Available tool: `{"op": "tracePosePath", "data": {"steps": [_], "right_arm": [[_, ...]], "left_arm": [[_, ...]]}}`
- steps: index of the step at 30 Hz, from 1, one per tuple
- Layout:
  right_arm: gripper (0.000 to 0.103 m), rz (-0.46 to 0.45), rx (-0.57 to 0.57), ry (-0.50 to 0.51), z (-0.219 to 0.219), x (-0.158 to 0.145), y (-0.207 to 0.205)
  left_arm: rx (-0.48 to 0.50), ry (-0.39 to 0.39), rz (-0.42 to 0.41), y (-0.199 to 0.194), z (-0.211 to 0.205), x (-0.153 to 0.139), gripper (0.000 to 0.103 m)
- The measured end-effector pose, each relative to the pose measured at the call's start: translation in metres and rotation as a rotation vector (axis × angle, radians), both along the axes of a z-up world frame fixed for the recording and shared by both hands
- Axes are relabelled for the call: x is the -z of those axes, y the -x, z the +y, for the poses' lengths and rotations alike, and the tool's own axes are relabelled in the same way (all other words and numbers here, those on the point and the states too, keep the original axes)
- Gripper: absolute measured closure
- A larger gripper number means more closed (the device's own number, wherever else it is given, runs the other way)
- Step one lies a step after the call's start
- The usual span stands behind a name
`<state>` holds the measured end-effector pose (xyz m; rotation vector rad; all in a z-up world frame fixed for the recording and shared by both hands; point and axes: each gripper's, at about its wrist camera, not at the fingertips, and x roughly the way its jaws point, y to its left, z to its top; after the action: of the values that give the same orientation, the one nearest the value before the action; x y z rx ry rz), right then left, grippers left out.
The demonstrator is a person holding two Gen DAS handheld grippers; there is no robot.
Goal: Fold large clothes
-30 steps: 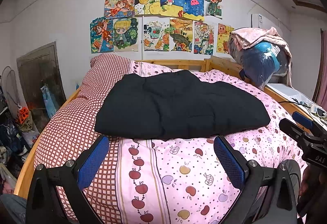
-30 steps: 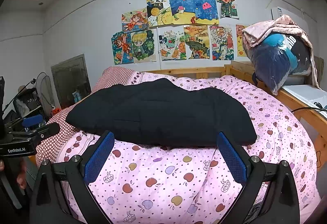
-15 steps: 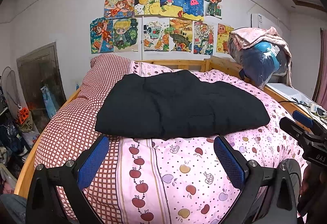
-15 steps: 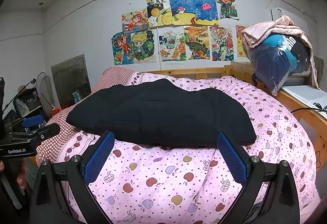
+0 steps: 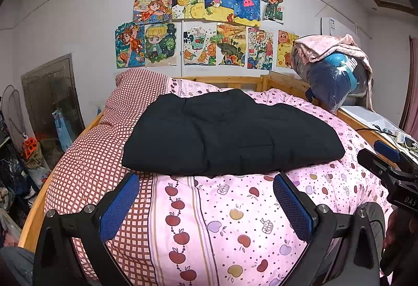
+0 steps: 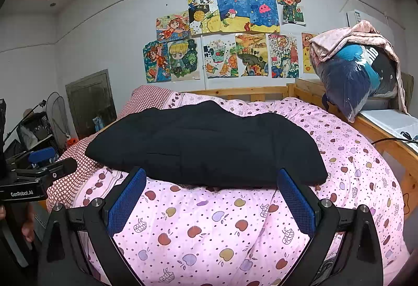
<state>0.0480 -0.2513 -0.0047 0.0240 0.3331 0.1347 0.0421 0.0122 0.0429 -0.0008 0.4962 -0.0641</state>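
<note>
Left wrist view: black padded garment [image 5: 230,134] lying folded flat across the middle of the pink apple-print quilt [image 5: 235,220], red-checked pillow [image 5: 135,92] at its far left corner. Left gripper [image 5: 206,202] hovering short of the near hem, blue pads [image 5: 118,206] spread wide, nothing between. Right gripper [image 6: 211,197] likewise gaping and empty, just shy of the garment's edge. Drawings [image 5: 201,27] taped on the wall behind.

"GenRobot.AI", white print, on black body of left gripper [image 6: 39,176] at left edge of right wrist view. "DAS", cut off, on right gripper [image 5: 392,171] at right edge of left wrist view. "2024" on wall drawing [image 6: 282,56].
</note>
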Motion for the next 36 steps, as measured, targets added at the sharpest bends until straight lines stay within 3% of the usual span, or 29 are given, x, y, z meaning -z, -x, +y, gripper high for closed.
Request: {"op": "tracePosePath", "data": {"steps": [36], "right_arm": [[0.004, 0.000, 0.000, -0.002, -0.0004, 0.0000, 0.0018]], "left_arm": [[0.008, 0.007, 0.010, 0.0031, 0.0019, 0.0061, 0.000]]}}
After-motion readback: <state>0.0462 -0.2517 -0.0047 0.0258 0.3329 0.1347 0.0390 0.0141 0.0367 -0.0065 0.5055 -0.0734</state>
